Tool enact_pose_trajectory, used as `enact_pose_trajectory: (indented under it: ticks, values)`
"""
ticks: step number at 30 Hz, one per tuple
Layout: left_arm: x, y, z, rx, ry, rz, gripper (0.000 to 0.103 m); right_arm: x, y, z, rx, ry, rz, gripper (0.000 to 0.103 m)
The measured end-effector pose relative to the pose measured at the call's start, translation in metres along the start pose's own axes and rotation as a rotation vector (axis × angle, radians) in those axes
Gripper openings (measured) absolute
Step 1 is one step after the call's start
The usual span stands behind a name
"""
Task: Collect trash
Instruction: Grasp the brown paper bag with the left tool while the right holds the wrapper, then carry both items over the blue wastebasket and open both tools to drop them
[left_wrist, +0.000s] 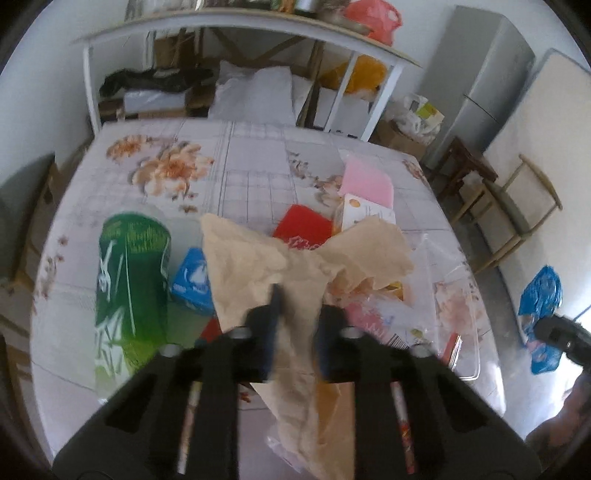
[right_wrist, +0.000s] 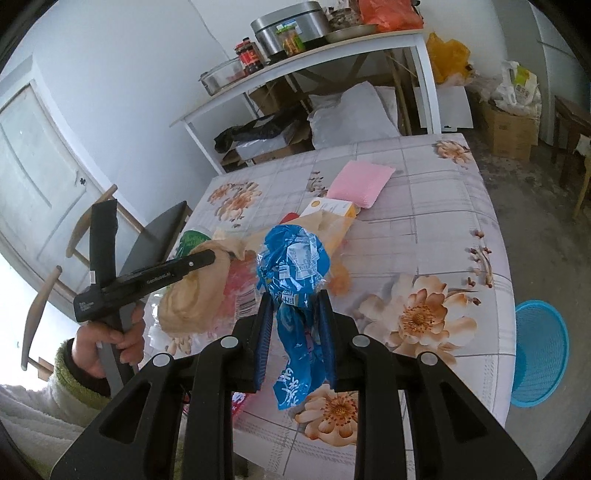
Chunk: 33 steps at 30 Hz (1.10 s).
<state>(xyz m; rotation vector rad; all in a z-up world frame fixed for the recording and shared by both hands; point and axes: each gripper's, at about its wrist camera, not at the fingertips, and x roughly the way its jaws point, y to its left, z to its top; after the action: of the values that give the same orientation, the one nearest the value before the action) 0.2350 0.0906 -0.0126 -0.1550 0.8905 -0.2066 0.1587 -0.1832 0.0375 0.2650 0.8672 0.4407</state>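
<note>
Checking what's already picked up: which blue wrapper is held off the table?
The crumpled blue wrapper clamped in the right hand-held gripper. The other, a flat blue packet, lies beside the green can.

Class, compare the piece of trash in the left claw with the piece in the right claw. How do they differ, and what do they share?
The brown paper is plain, matte tan; the blue wrapper is shiny plastic with white print. The brown paper is the larger, spreading wide past the left claw; the blue wrapper is a smaller bunch above the right claw. Both are crumpled and both are pinched between shut pads above the flowered table.
</note>
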Motion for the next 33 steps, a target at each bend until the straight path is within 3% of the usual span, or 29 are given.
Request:
enact_pose_trajectory:
  ticks: [3, 9, 13, 18, 24, 33]
  values:
    - [-0.013, -0.008, 0.002, 0.051, -0.069, 0.024, 0.000, -0.005, 0.000, -0.001, 0.005, -0.011, -0.002, 0.024]
    - [-0.065, -0.021, 0.007, 0.104, -0.296, -0.035, 0.000, -0.017, 0.002, -0.005, 0.007, -0.039, -0.001, 0.024]
    - [-0.109, -0.019, 0.010, 0.065, -0.431, -0.120, 0.000, -0.027, 0.004, -0.009, 0.008, -0.057, 0.000, 0.024]
    - [-0.156, -0.023, 0.009, 0.049, -0.527, -0.231, 0.000, -0.040, 0.004, -0.014, 0.011, -0.085, 0.001, 0.024]
    - [-0.174, -0.044, 0.007, 0.049, -0.505, -0.351, 0.000, -0.064, -0.003, -0.022, 0.042, -0.151, 0.003, 0.024]
    - [-0.139, -0.143, 0.039, 0.136, -0.278, -0.670, 0.000, -0.125, -0.062, -0.052, 0.244, -0.301, -0.094, 0.024]
